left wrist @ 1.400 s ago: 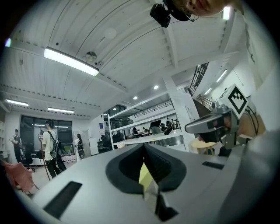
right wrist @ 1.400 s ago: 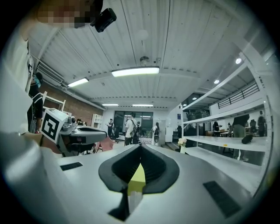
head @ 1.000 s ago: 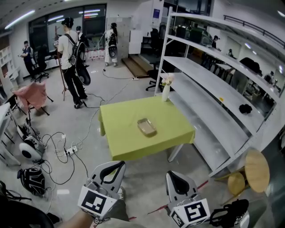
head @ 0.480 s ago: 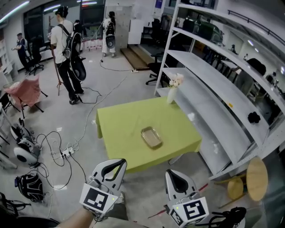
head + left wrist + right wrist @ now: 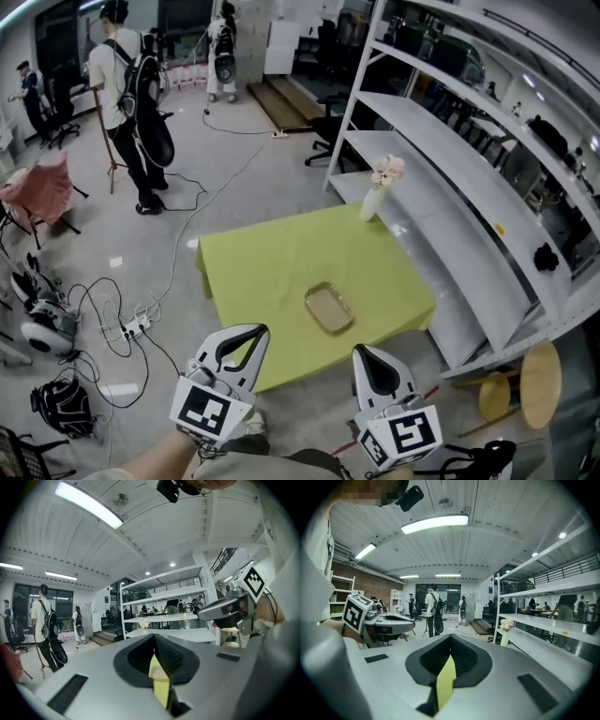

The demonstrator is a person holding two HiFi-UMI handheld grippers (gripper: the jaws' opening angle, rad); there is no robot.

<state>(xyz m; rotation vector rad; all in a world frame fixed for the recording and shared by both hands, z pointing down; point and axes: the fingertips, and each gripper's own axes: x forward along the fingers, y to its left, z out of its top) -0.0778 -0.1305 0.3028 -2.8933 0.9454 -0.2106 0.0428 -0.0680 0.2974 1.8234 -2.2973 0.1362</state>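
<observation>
Grey floor point(image 5: 272, 131) spreads across a big open workroom, with long white shelves point(image 5: 450, 131) running down the right side. Near the middle stands a low table point(image 5: 272, 272) under a yellow-green cloth, one side close to the bottom shelf. At upper left a person point(image 5: 122, 84) with a black backpack stands with back turned, well apart from the table. A chair point(image 5: 33, 183) draped in pink sits at the left edge, and cables point(image 5: 129, 328) trail over the floor left of the table. A round wooden stool point(image 5: 544, 370) is at lower right.

The left gripper point(image 5: 246, 331) and right gripper point(image 5: 367, 350) are held side by side at the bottom of the head view. Both are short of the table's near edge and touch nothing, each with its marker cube point(image 5: 206, 412) toward the person. Each gripper view shows its fingers clenched together with nothing in their grasp, leaving only a thin slit through which the green cloth shows.

A shallow tray point(image 5: 329, 307) lies on the table toward its near right corner, ahead of the two grippers and between them. A white vase point(image 5: 373, 203) of pale flowers stands upright at the far right corner, well apart from the tray.
</observation>
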